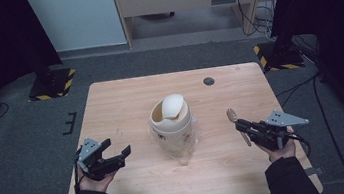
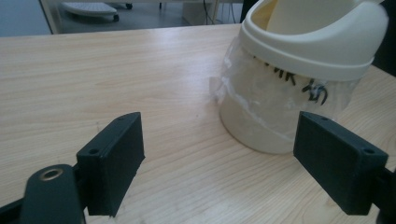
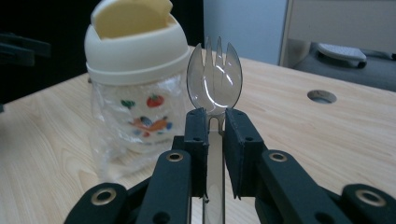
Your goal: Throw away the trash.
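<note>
The right gripper (image 3: 215, 126) has its two black jaws pressed onto the neck of a clear plastic spork (image 3: 214, 79), pinching it just below the bowl. In the right gripper view the spork stands upright between the jaws, its short tines pointing up and its handle running down between them. In the high view this gripper (image 1: 241, 125) sits to the right of the small bin (image 1: 172, 122), well apart from it, with the spork (image 1: 233, 115) sticking out ahead of the jaws toward the far side of the table and its handle trailing back past them.

The left gripper (image 2: 219, 158) has its jaws spread wide, holding nothing, with bare wood between them. In its own view the bin (image 2: 299, 79) stands just beyond the right-hand jaw. In the high view the left gripper (image 1: 117, 152) is to the left of the bin, apart from it.

The bin is cream-coloured with a domed swing lid (image 1: 173, 106), tilted part open, and a clear plastic liner around its body. Fruit pictures show on its side in the right gripper view (image 3: 137, 70). It stands upright near the middle of the light wooden table (image 1: 125, 98). A round hole (image 1: 209, 81) lies in the tabletop beyond the bin, toward the far right
</note>
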The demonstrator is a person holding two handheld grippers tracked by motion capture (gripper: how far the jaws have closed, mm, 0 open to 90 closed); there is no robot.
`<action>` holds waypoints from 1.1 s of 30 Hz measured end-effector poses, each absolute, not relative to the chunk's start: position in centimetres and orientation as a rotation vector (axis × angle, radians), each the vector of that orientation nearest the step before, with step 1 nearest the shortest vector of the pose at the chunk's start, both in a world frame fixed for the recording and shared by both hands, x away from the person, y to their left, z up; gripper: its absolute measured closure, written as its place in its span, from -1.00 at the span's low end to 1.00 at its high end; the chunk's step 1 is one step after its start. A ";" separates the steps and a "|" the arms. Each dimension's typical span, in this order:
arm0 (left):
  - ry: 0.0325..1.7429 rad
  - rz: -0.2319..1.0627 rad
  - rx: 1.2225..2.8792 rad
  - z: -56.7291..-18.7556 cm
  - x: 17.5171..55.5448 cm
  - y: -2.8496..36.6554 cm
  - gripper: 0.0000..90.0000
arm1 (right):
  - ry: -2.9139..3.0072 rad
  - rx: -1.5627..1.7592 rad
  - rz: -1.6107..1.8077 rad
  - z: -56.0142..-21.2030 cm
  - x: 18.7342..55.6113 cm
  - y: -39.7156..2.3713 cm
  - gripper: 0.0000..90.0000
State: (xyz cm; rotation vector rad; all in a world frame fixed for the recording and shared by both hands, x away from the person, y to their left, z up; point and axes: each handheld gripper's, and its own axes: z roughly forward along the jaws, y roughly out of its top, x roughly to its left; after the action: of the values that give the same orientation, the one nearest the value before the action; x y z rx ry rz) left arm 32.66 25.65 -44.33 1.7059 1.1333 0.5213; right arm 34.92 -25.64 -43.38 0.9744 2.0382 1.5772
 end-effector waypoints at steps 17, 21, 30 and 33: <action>1.037 0.558 1.574 -40.1 32.8 24.6 -0.68 | 1.949 0.849 1.694 -40.2 35.3 -25.0 0.77; 1.016 0.563 1.548 -39.1 33.1 23.9 -0.68 | 1.935 0.830 1.725 -39.6 35.6 -24.5 0.77; 0.957 0.571 1.513 -37.0 33.6 22.3 -0.67 | 1.918 0.776 1.769 -38.2 35.9 -23.1 0.77; 0.933 0.569 1.508 -36.3 33.6 21.6 -0.67 | 1.914 0.747 1.788 -37.7 35.9 -22.5 0.77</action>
State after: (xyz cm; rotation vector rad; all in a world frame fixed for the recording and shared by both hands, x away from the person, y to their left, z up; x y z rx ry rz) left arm 33.64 21.60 -36.34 1.5080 0.9329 0.5688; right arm 35.90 -22.45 -37.73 0.7465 1.9139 1.7884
